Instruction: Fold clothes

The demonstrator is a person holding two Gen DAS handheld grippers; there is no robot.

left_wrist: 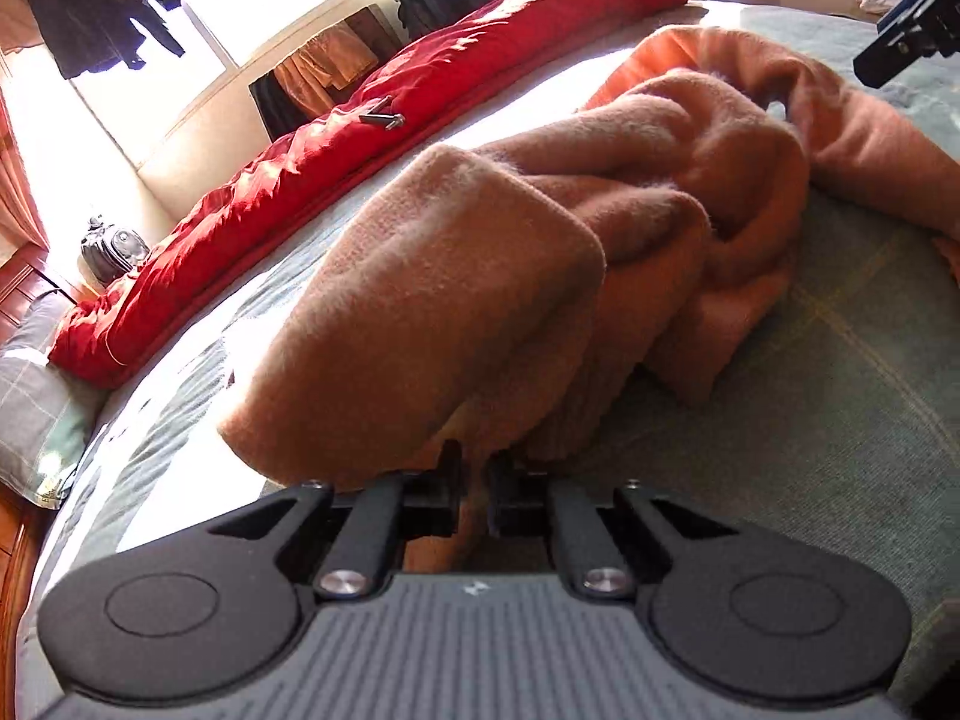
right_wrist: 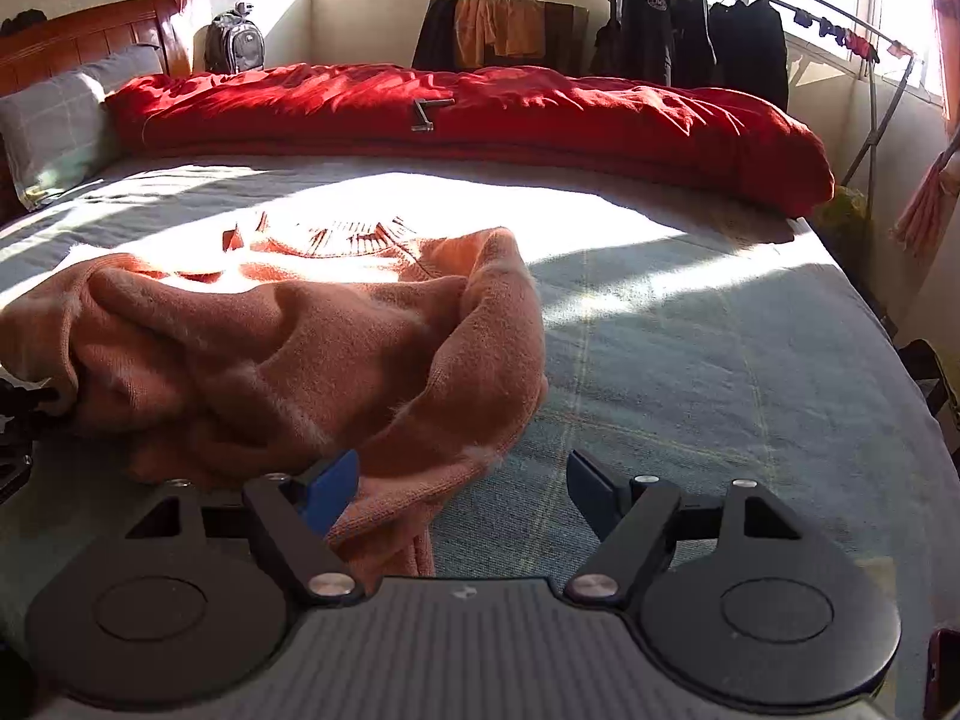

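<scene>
A fuzzy orange sweater (left_wrist: 540,252) lies crumpled on the grey-green bedspread (left_wrist: 810,420). My left gripper (left_wrist: 475,480) is shut on a thick fold of the sweater, which bulges over its fingers and hides the tips. In the right wrist view the same sweater (right_wrist: 288,354) spreads across the left half of the bed. My right gripper (right_wrist: 462,486) stands open, its blue left finger (right_wrist: 330,489) against the sweater's near hem, with a strip of hem hanging between the jaws. The right gripper also shows at the top right of the left wrist view (left_wrist: 912,30).
A rolled red duvet (right_wrist: 468,114) with a small metal tool on it lies along the bed's far side. A grey pillow (right_wrist: 54,126) sits by the wooden headboard at left. A clothes rack with dark jackets (right_wrist: 690,24) stands by the windows.
</scene>
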